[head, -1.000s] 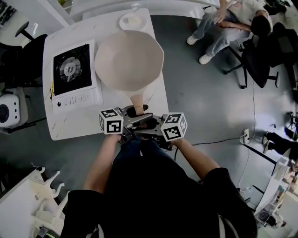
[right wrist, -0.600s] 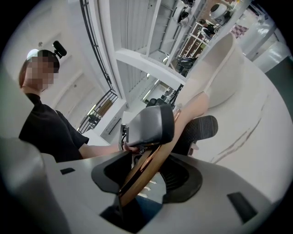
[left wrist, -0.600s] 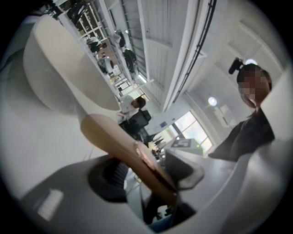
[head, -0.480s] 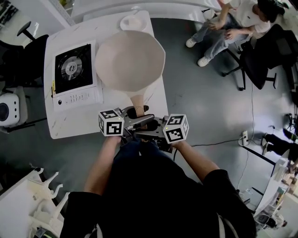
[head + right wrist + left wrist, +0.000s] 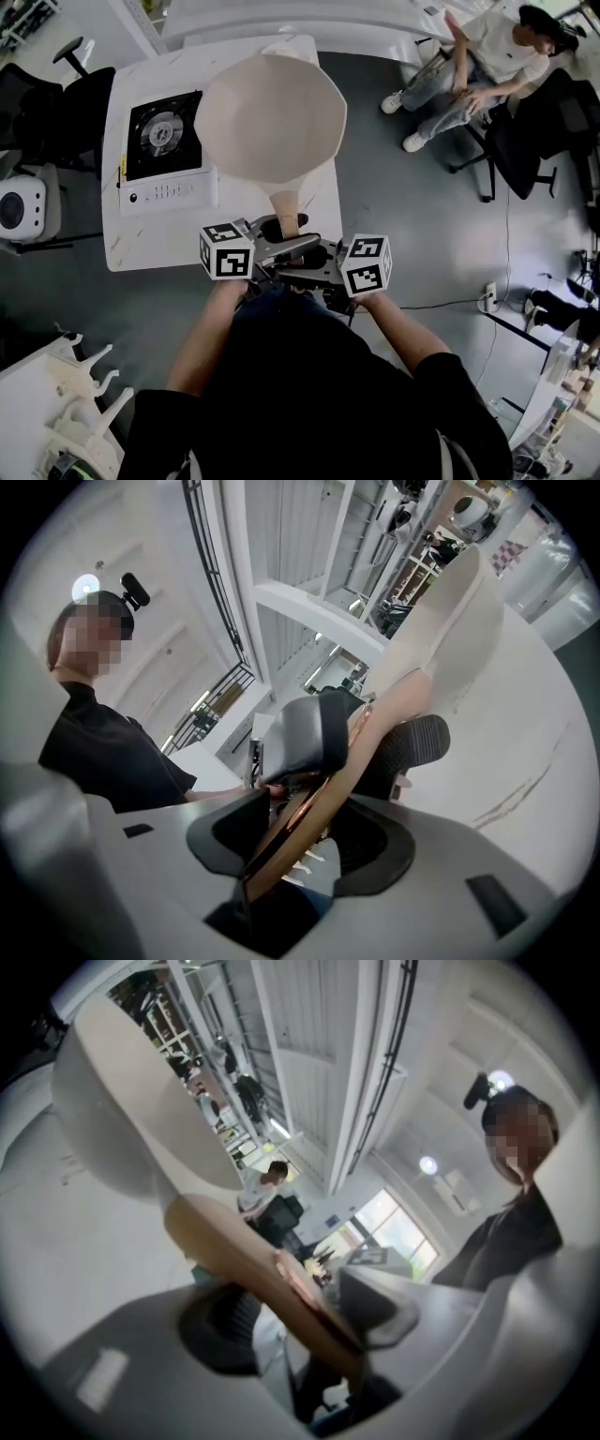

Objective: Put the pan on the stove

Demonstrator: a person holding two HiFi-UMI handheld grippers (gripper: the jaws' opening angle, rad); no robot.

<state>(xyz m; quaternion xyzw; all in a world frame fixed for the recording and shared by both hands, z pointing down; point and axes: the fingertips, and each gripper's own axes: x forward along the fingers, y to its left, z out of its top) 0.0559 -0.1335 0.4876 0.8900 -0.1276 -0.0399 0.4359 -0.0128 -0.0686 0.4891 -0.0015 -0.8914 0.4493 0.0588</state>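
Both grippers are shut tight on one thing, the pan's handle [image 5: 284,206]. The left gripper [image 5: 300,1312] pinches the brown handle from one side, and the right gripper [image 5: 361,747] pinches it from the other side.

The white tabletop [image 5: 169,234] is the biggest thing. Next is the pan [image 5: 270,117], big, round and cream. It is out over the right part of the tabletop, just beside the stove [image 5: 164,150] and not on it. The stove is black with a white front and a round burner [image 5: 162,133].

Each gripper has a cube [image 5: 226,250] with black and white square marks. A small yellow label [image 5: 122,169] and the tiny marks on the stove's front are too small to read.
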